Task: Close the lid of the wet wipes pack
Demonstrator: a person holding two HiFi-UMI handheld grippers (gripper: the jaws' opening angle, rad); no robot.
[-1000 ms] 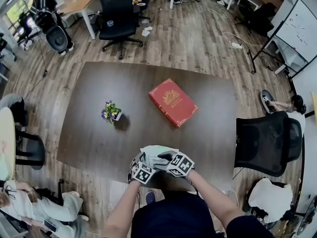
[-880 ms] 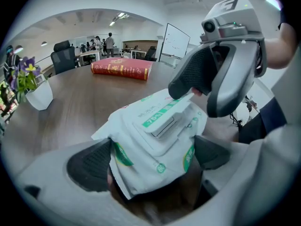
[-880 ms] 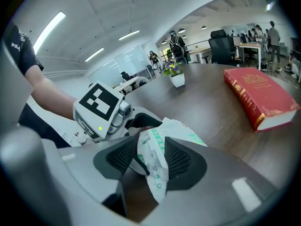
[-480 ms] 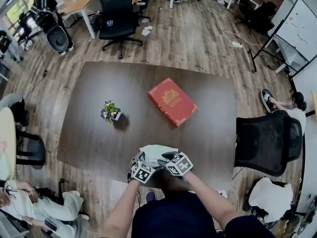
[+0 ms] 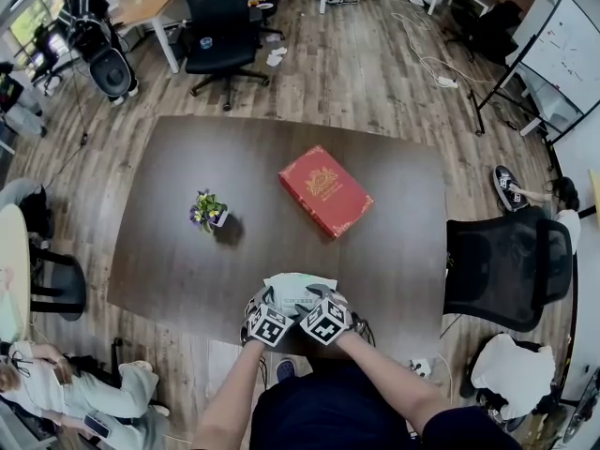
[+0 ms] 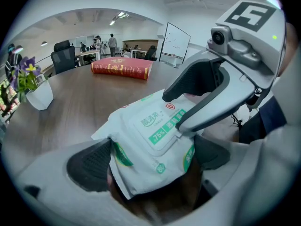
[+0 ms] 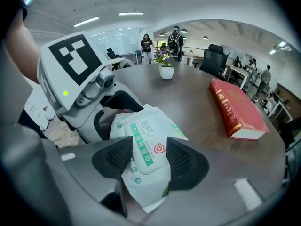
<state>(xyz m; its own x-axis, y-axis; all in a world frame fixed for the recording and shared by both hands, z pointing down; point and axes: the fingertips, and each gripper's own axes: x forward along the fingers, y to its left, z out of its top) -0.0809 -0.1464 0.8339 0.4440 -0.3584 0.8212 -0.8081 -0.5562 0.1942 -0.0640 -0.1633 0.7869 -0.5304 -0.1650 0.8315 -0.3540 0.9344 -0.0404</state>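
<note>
The white and green wet wipes pack (image 5: 298, 287) lies at the near edge of the dark table (image 5: 187, 251). My left gripper (image 5: 272, 302) is shut on the pack's near end, and its pads pinch the pack (image 6: 155, 135) from both sides. My right gripper (image 5: 314, 296) points steeply down onto the pack. Its jaws are opening a little, with the lid flap (image 7: 149, 149) lying flat between the pads. In the left gripper view the right gripper (image 6: 173, 113) rests its fingertips on the lid (image 6: 160, 128). In the right gripper view the left gripper (image 7: 113, 112) sits behind the pack (image 7: 141, 126).
A red book (image 5: 325, 191) lies in the middle of the table. A small pot of purple flowers (image 5: 208, 211) stands to its left. A black office chair (image 5: 502, 270) sits at the table's right side. People sit at the room's edges.
My right gripper has sunk and shifted left onto the pack, tilting steeper and ending close beside the left one. The left gripper and the pack have stayed in place.
</note>
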